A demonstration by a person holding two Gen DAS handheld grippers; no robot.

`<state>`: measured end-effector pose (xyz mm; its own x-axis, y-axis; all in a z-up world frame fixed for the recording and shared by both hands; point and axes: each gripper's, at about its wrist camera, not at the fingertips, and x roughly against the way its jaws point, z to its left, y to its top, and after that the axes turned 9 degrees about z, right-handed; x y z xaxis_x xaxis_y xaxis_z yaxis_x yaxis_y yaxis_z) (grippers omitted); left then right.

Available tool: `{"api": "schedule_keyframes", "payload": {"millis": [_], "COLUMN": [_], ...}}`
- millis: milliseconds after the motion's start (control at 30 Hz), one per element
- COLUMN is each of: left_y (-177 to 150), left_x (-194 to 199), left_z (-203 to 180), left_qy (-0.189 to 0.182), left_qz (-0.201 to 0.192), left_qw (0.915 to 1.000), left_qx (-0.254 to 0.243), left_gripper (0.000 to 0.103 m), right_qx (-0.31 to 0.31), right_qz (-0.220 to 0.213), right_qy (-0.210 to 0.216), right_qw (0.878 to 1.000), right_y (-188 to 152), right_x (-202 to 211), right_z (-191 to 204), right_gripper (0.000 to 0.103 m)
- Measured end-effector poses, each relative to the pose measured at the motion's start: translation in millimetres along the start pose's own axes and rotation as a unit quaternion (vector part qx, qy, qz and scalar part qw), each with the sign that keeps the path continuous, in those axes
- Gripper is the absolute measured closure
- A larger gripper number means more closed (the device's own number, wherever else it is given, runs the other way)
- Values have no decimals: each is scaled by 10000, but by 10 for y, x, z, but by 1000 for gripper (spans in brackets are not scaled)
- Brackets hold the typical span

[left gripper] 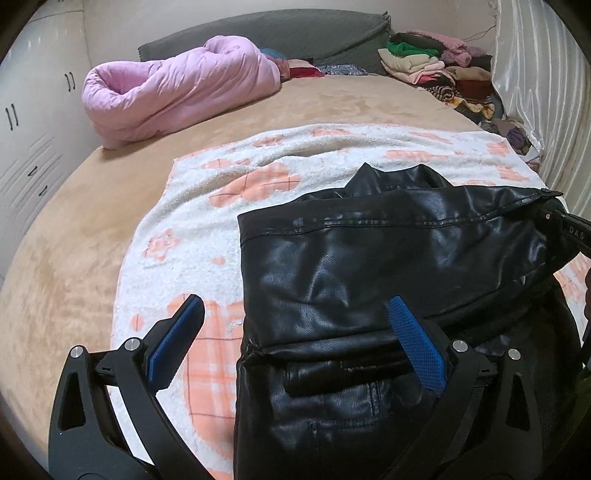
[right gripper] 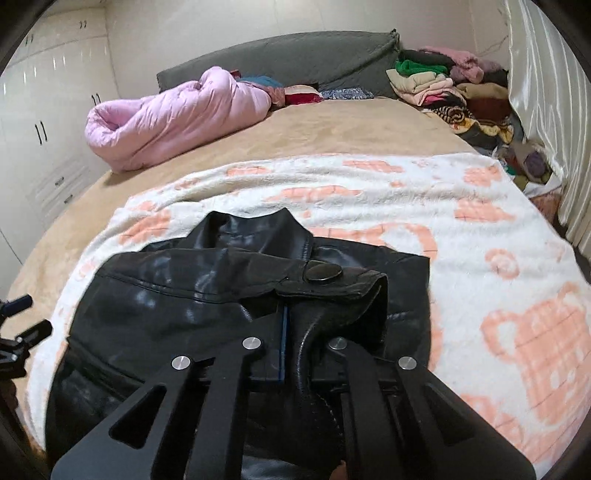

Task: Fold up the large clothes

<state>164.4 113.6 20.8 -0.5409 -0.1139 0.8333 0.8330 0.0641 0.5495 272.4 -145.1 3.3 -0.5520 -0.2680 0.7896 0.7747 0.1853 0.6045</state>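
The jacket [left gripper: 388, 266] lies on the blanket [left gripper: 207, 229] at the near edge of the bed [left gripper: 66, 229], its collar toward the headboard [left gripper: 295, 33] and one panel already turned over the body, so the fold looks to be partly made. The right gripper [right gripper: 291, 347] is clamped on a flap of the jacket's edge just below the snap [right gripper: 324, 274], with the leather bunched between its jaws; in the left wrist view that same corner is drawn up and taut toward the right side. The left gripper [left gripper: 295, 343] hangs over the near hem with its jaws wide apart and nothing between its blue pads [left gripper: 415, 347]; one pad sits above the leather, the other over the blanket. Judging by this, the step in hand is getting a two-point hold, and the next move calls for the left jaws to close on the hem edge, then both to carry the panel across evenly. The jacket is glossy black leather, stiff, creased in broad ridges, likely to slip or spring back. The blanket is fluffy white with peach checked shapes; the bed cover is tan plush. Far off lie a puffy pink quilt [left gripper: 173, 88] and a heap of clothes [left gripper: 436, 70] in the far right corner.
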Motion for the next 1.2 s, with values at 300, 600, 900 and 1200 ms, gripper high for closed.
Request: {"api": "schedule_keyframes", "payload": {"millis": [300,600,900,1200], "left_y": [199,313,182,135], "left_x": [-370,-600,-885,-914], "left_z": [-141,-341,-376,-346], "left_qy": [-237,-575,-618,-724], "left_qz": [233,322,707,650], "left_qw": [9994,9975,9948,9944], "left_qx": [-73,-263,-384,-413], "left_gripper": [10,51,65,65], "right_qx": [-39,-158,447,372], "right_qz": [420,205,159,1184], "right_qy": [-214,-508,-160,-402], "right_qw": [9989,9984,9987,9915], "right_y": [-138,-104,-9,-162], "right_x": [-373,-128,-128,-858], "right_z": [-57,-152,229,136], "right_gripper": [96,47,56,65]}}
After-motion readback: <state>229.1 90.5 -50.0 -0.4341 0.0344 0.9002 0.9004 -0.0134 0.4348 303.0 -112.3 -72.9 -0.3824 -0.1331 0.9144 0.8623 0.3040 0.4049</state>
